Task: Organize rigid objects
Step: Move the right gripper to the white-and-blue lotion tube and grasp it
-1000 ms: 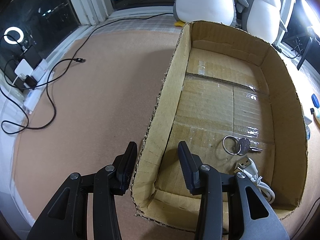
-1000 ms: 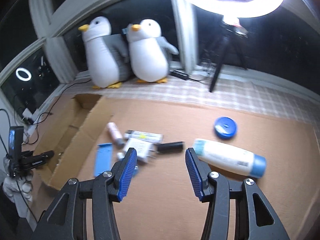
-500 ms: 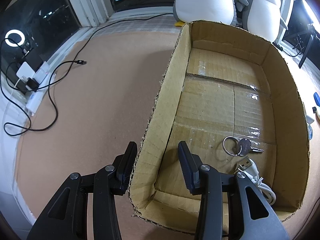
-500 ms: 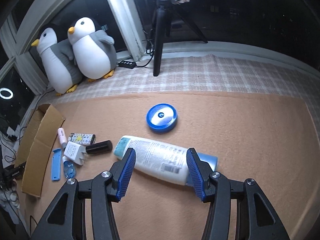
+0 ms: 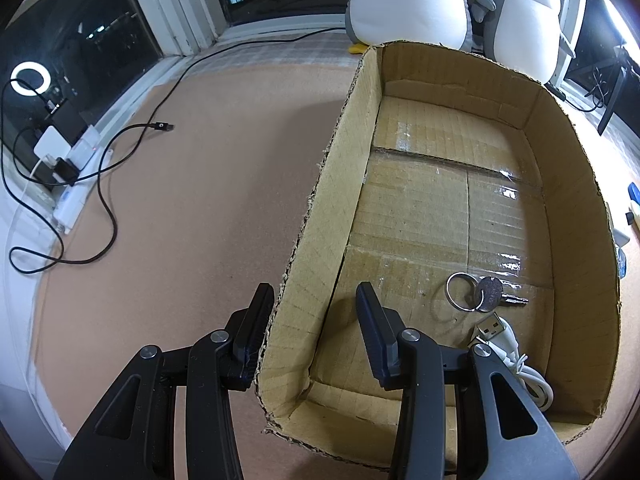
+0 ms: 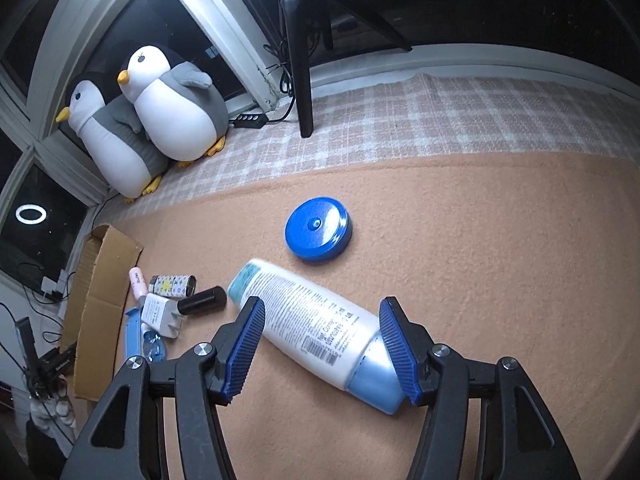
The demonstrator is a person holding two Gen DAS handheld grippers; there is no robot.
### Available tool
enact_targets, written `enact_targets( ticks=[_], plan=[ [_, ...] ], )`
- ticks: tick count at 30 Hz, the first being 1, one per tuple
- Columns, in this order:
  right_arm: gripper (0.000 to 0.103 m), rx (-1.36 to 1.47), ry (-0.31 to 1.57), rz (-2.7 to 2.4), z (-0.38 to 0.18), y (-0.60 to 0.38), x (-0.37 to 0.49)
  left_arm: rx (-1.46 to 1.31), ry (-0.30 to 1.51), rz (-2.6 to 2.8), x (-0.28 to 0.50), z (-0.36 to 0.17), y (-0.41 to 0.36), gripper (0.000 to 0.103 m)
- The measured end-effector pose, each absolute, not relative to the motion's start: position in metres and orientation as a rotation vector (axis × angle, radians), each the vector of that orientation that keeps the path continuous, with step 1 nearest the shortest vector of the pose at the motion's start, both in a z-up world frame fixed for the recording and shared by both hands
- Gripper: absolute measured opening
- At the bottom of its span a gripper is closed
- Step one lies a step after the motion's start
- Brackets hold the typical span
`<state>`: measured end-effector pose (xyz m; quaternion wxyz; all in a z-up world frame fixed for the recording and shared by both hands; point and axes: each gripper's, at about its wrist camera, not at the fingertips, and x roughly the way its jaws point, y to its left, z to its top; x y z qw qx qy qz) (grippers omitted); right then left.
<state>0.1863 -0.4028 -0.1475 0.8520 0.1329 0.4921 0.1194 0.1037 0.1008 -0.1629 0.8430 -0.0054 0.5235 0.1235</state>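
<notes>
My left gripper [image 5: 314,312] is open and straddles the near left wall of the cardboard box [image 5: 320,200], one finger outside and one inside. The box holds a key on a ring [image 5: 478,292] and a white USB cable [image 5: 512,356]. My right gripper [image 6: 322,326] is open, its blue pads on either side of a white lotion bottle with a light blue cap [image 6: 320,320] lying on the brown mat. A blue round lid [image 6: 319,234] lies beyond it. The box also shows in the right wrist view [image 6: 100,300].
Small items lie beside the box: a pink tube [image 6: 137,282], a patterned tube [image 6: 174,285], a black cylinder [image 6: 202,300], a white charger [image 6: 160,315], a blue flat piece [image 6: 134,336]. Two plush penguins [image 6: 160,116], a tripod leg [image 6: 300,68] and a black cable [image 5: 108,184] stand around.
My right gripper swung right and came down over the lotion bottle, which now lies between its fingers. My left gripper stayed at the box wall.
</notes>
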Motion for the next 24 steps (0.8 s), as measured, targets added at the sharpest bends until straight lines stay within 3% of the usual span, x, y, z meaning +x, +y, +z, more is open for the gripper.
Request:
enact_targets(
  ticks=[12, 24],
  plan=[
    [0.056, 0.036, 0.993, 0.251, -0.167, -0.365, 0.164, 0.005, 1.107, 0.262, 0.105, -0.163, 0.099, 0.041],
    [0.055, -0.037, 0.903, 0.218, -0.177, -0.349, 0.168, 0.019, 1.109, 0.273, 0.105, -0.162, 0.096, 0.041]
  ],
)
